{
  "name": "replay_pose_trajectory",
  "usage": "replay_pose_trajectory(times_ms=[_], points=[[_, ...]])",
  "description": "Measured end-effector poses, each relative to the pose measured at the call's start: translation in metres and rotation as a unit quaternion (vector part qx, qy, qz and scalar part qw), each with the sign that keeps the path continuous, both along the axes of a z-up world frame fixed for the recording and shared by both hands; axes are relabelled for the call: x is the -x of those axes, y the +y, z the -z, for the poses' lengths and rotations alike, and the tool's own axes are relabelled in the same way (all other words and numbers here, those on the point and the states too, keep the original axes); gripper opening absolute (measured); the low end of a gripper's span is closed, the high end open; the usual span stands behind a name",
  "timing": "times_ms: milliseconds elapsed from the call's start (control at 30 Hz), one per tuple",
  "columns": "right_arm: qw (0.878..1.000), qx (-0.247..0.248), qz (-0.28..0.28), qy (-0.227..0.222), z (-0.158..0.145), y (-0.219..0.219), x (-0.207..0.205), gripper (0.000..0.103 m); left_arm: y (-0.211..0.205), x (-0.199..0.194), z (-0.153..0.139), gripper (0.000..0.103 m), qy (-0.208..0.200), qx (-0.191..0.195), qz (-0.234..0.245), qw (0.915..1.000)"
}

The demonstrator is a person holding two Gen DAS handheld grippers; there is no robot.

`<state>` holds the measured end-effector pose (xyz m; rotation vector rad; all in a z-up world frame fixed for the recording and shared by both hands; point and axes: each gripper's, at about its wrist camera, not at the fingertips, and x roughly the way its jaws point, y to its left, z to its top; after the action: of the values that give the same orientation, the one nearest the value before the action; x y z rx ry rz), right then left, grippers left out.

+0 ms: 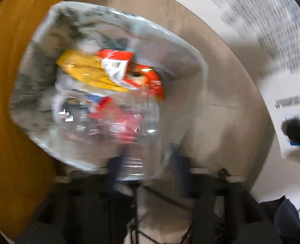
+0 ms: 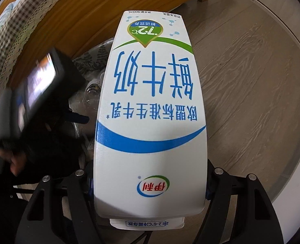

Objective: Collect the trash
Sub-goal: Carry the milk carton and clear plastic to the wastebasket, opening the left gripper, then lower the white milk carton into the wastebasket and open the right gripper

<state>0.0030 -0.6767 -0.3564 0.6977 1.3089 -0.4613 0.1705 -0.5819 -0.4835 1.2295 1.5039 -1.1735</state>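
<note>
Left gripper (image 1: 148, 162): blurred by motion; its jaws sit either side of a clear plastic bottle (image 1: 137, 142) and seem clenched on it, held above the open bin.
Right gripper (image 2: 150, 185): jaws clamped on both flanks of a white milk carton (image 2: 150, 109), which points away from the camera with its print upside down.
Bin (image 1: 38, 77): a lined trash bin on the wooden floor (image 1: 221, 85), just beside an orange wooden panel (image 1: 11, 101) on the left; it already holds a yellow wrapper (image 1: 83, 71) and red wrappers (image 1: 150, 77).
Carton's place: off to the right of the bin, near it but not over it, as far as the left view shows.
Step in hand: likely dropping the bottle into the bin.
Doing it well: centre the bottle over the opening, clear of the rim, then let go; a low release keeps it from bouncing off the heap.
Next: swing the carton over the same opening only once the left gripper is out of the way.
</note>
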Motion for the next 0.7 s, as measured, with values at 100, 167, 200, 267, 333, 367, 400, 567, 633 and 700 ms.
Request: replay_pose_trajectory(times_ms=[100,167,200,267,333,367,400,567,633,700], points=[[1.0,0.009,0.0,0.006,0.002,-0.005,0.001,0.071,0.011,-0.014,-0.001,0.086,0.052,0.014,-0.063,0.9966],[1.0,0.019,-0.015,0.011,0.0,-0.003,-0.004,0.071,0.018,-0.04,-0.012,0.086,0.1,0.018,-0.122,0.9873],[0.999,0.024,-0.024,0.014,0.001,0.0,-0.004,0.071,0.021,-0.055,-0.021,0.086,0.11,0.03,-0.15,0.9822],[0.998,0.034,-0.049,0.018,0.004,0.003,-0.012,0.071,0.029,-0.095,-0.046,0.086,0.104,0.056,-0.216,0.9693],[0.996,0.042,-0.078,0.02,0.006,0.011,-0.026,0.071,0.042,-0.135,-0.074,0.086,0.105,0.082,-0.284,0.9493],[0.994,0.047,-0.097,0.022,0.009,0.016,-0.039,0.071,0.053,-0.158,-0.091,0.086,0.101,0.104,-0.323,0.9351],[0.993,0.048,-0.108,0.025,0.013,0.02,-0.046,0.071,0.063,-0.173,-0.106,0.086,0.092,0.122,-0.352,0.9236],[0.976,0.068,-0.191,0.075,0.051,0.037,-0.097,0.071,0.128,-0.216,-0.155,0.089,0.061,0.186,-0.434,0.8794],[0.97,0.066,-0.214,0.097,0.07,0.037,-0.114,0.071,0.145,-0.221,-0.152,0.089,0.055,0.178,-0.454,0.8713],[0.966,0.054,-0.219,0.127,0.092,0.032,-0.128,0.071,0.148,-0.217,-0.147,0.089,0.051,0.158,-0.457,0.8738]])
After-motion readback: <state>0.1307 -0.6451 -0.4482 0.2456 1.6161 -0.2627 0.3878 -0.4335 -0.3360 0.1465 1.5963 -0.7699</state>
